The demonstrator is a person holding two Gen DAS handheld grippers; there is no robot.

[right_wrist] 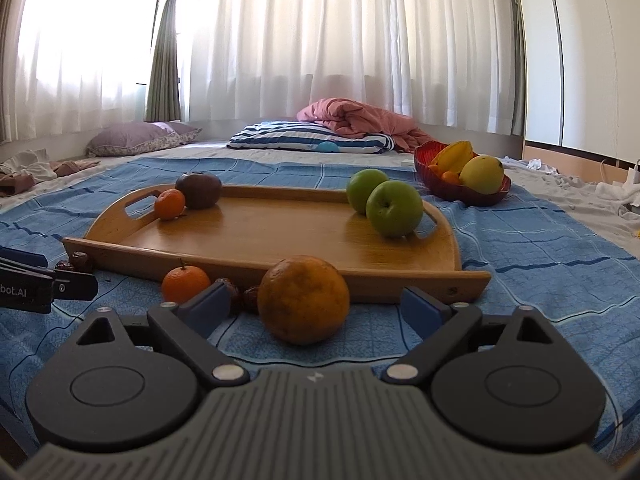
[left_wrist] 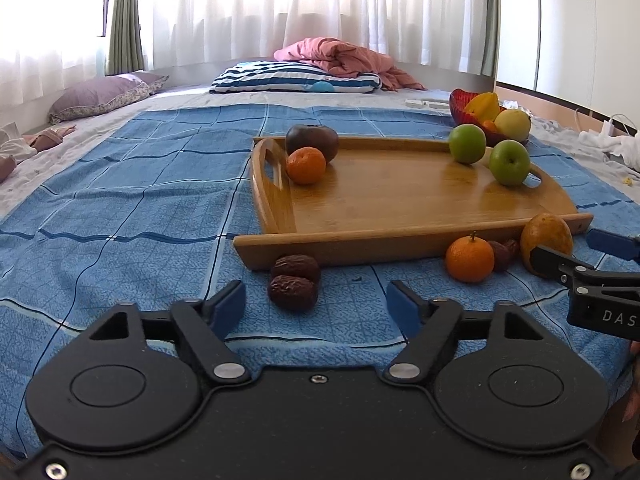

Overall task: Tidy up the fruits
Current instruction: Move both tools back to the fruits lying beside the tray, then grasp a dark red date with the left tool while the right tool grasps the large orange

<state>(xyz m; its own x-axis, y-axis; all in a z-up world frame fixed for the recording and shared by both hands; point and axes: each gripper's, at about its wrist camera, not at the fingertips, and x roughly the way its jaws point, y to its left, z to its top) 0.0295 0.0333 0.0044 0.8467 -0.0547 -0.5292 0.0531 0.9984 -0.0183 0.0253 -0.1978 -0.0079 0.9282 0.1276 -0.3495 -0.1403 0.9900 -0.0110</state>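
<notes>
Both grippers sit closest to the cameras, so starting there. Left gripper (left_wrist: 316, 300) is spread with nothing between its pads, aimed at 2 wrinkled dates (left_wrist: 295, 282) lying on the blue cloth (left_wrist: 120, 200) just in front of the wooden tray (left_wrist: 400, 240). Right gripper (right_wrist: 316, 312) is spread wide too, with the big orange (right_wrist: 303, 299) sitting between its fingers, pads not touching it as far as I can see.

Tray as the landmark: inside it, 2 green apples (right_wrist: 394, 208) at the right end, a small mandarin (right_wrist: 169, 204) and a dark purple fruit (right_wrist: 199, 190) at the left end. Outside, against its near edge, another mandarin (right_wrist: 185, 283) plus 2 more dates (right_wrist: 242, 294) (partly hidden). Behind its right end, a red bowl (right_wrist: 460, 194) holds a yellow fruit, starfruit and something orange.
</notes>
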